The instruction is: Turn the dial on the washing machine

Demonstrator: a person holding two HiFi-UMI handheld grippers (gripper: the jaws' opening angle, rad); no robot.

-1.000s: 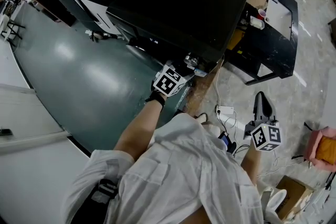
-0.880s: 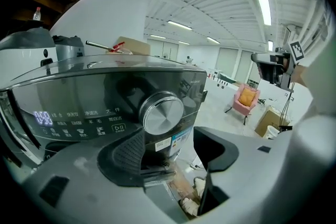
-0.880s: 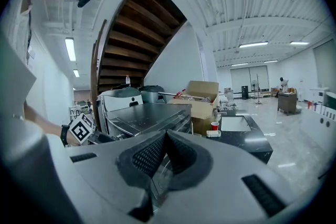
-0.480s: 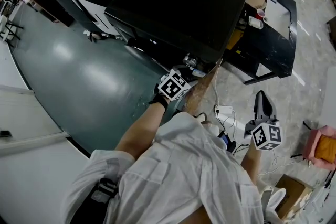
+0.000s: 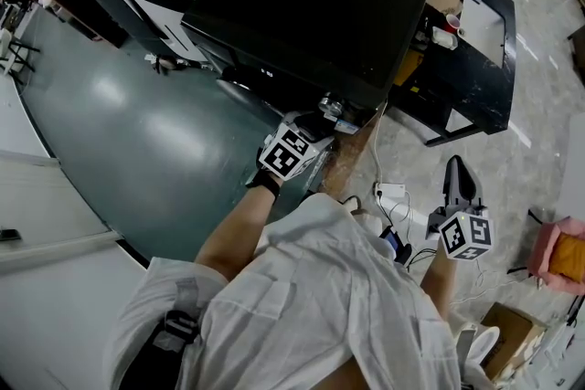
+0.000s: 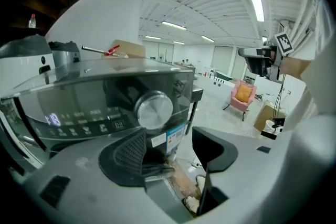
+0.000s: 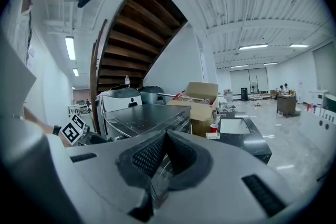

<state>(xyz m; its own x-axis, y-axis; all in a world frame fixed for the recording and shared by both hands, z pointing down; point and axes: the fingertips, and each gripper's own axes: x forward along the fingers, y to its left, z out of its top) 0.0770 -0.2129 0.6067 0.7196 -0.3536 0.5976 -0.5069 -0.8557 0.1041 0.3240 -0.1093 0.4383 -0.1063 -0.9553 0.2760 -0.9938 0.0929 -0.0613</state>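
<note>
Left gripper (image 6: pixel 170 140) gapes empty just short of the dial (image 6: pixel 153 110) at the washing machine (image 5: pixel 311 9) front edge, plain only in the left gripper view; right gripper (image 7: pixel 165 140), closed and empty, hangs over open floor (image 5: pixel 539 137) at right

Just left of the dial (image 6: pixel 153 109), which stands beyond the parted jaws of the left gripper (image 6: pixel 170 140), the lit symbols on the control panel (image 6: pixel 84 123) are too small and blurred to read. So is the print on the sticker (image 6: pixel 176 137) right above the gap between the jaws. In the head view the dial cannot be told apart ahead of that gripper's marker cube (image 5: pixel 286 151), lost against the dark washing machine (image 5: pixel 311 5), whose far side the top edge cuts off. The closed jaws of the right gripper (image 7: pixel 164 136) hide the machine's lower front behind them.
</note>
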